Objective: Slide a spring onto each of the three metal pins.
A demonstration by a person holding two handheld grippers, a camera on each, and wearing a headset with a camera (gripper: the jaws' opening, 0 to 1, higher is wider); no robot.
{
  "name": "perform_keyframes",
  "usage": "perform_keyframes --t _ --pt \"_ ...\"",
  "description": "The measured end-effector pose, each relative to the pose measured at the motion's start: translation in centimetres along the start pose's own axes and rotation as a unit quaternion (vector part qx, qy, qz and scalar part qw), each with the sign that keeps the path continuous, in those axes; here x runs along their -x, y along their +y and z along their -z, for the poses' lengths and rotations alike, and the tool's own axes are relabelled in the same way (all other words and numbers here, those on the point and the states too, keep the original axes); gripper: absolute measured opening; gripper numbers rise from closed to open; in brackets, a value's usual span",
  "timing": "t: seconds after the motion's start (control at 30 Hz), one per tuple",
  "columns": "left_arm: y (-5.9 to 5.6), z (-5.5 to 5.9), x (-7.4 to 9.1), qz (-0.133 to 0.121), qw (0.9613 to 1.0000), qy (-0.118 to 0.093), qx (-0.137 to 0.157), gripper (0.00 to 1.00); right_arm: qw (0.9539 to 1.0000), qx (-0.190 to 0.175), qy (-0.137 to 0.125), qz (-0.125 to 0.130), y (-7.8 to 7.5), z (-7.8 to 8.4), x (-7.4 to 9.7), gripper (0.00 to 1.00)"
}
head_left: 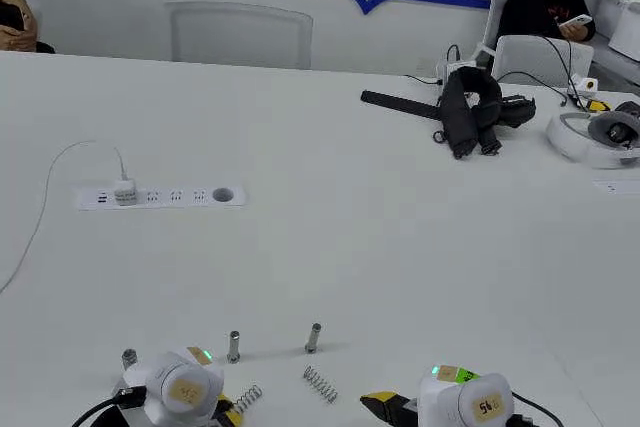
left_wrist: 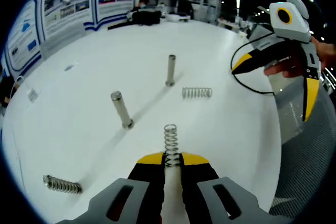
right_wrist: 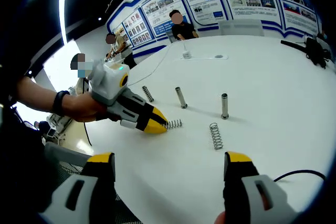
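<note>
My left gripper (left_wrist: pixel 167 162) is shut on the end of a spring (left_wrist: pixel 170 139), which sticks out forward just above the white table. In the head view this gripper (head_left: pixel 222 409) sits at the bottom left with the spring (head_left: pixel 247 398) in it. Two bare metal pins (left_wrist: pixel 122 109) (left_wrist: pixel 170 70) stand upright ahead of it. A third pin (left_wrist: pixel 62 184) to the left wears a spring. A loose spring (left_wrist: pixel 197 93) lies on the table near the far pin. My right gripper (right_wrist: pixel 170 158) hangs open with nothing between its jaws, facing the loose spring (right_wrist: pixel 216 135).
A white power strip (head_left: pixel 160 196) with a plugged cable lies at mid left. Black gear (head_left: pixel 470 112) and a white headset (head_left: pixel 600 137) rest at the back right. Chairs and seated people are beyond the table's far edge.
</note>
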State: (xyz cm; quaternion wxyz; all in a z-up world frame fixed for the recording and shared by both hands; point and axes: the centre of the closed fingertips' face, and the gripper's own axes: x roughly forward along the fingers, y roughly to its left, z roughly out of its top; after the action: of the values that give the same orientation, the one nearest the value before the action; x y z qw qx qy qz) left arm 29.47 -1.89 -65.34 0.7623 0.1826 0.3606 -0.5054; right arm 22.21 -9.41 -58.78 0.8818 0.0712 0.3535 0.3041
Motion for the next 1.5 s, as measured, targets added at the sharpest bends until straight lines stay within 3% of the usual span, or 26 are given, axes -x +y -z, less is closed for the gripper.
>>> perform_keyframes --t 0.47,0.9,1.5 --pt "-0.2 0.2 3.4 0.009 0.9997 -0.022 0.009 0.1 0.9999 0.0 -0.002 -0.017 0.9 -0.5 -0.5 0.82" --pt "-0.4 0.7 6.2 0.007 0.9995 -0.03 -0.007 0.1 0.9987 0.0 -0.002 -0.051 2.6 -1.3 -2.1 0.75" --pt "-2.8 -0.7 7.7 0.023 0.998 -0.048 -0.033 0.1 0.9966 0.005 -0.006 -0.081 3.6 -2.6 -3.1 0.68"
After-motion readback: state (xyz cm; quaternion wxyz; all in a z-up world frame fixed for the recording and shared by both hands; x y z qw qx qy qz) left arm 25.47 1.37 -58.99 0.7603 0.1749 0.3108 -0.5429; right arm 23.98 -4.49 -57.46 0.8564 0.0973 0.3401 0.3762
